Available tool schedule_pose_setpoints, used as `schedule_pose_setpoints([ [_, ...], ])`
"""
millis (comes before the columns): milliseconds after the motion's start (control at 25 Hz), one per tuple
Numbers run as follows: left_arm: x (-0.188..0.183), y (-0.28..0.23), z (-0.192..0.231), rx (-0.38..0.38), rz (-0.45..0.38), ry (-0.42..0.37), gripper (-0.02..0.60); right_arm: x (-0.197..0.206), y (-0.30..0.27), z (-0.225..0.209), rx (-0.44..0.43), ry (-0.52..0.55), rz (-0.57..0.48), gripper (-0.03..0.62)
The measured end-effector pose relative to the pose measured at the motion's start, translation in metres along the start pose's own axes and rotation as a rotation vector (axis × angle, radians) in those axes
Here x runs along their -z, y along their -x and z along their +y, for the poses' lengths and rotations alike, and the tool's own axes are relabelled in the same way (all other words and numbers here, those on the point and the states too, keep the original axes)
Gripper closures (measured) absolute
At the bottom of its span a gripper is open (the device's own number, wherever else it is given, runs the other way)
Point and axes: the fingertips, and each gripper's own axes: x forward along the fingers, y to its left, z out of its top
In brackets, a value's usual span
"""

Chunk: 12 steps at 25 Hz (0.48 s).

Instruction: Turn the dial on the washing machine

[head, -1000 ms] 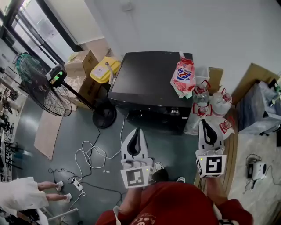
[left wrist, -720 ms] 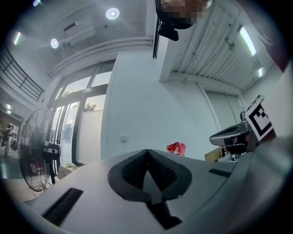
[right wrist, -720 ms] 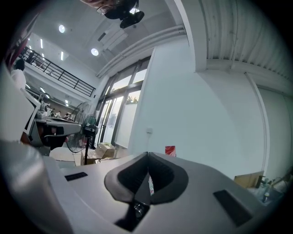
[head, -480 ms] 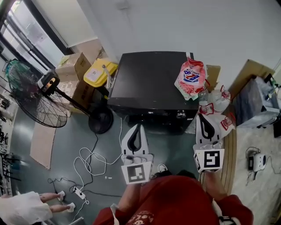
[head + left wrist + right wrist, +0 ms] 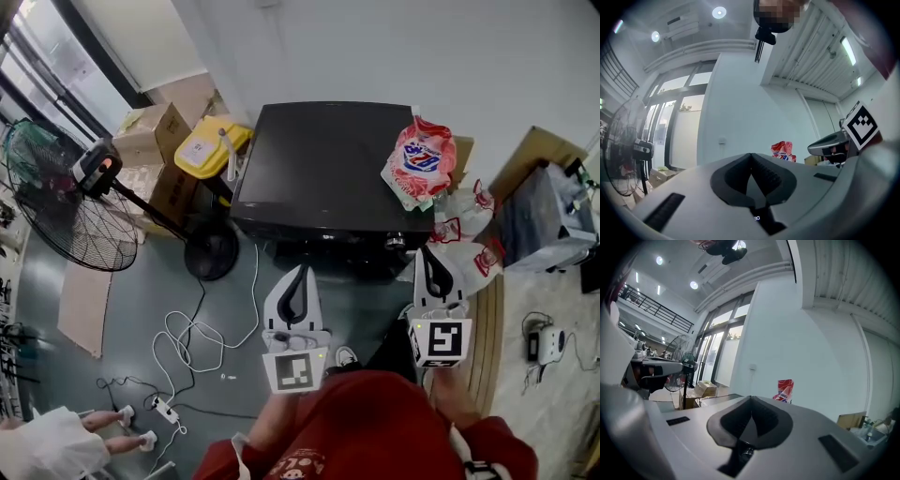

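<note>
right gripper [image 5: 431,253] has drawn closer to the dial [image 5: 395,242], now at its ten o'clock; left gripper [image 5: 298,272] trails; both jaws closed, empty

Tiny white "30" at the jaw base of left gripper [image 5: 751,155]. On washing machine [image 5: 319,159], pink bag [image 5: 419,159]: blue logo, lettering unreadable. Label on yellow box [image 5: 208,148]: illegible.

Plain white wall [image 5: 375,47] at back; grey-green floor [image 5: 141,281] w/ loose white cables [image 5: 183,328]. Tall dark-framed windows [image 5: 80,70] at left, black pedestal fan [image 5: 66,220] & brown cardboard boxes [image 5: 150,136] nr them. Round ceiling lights [image 5: 719,12] lit.
</note>
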Motion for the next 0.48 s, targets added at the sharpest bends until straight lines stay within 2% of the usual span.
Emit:
schedule_pose_setpoints([
  [480, 0.031, -0.004, -0.003, 0.003, 0.011, 0.018, 0.572, 0.043, -0.013, -0.004, 0.007, 0.009, 0.056, 0.585],
])
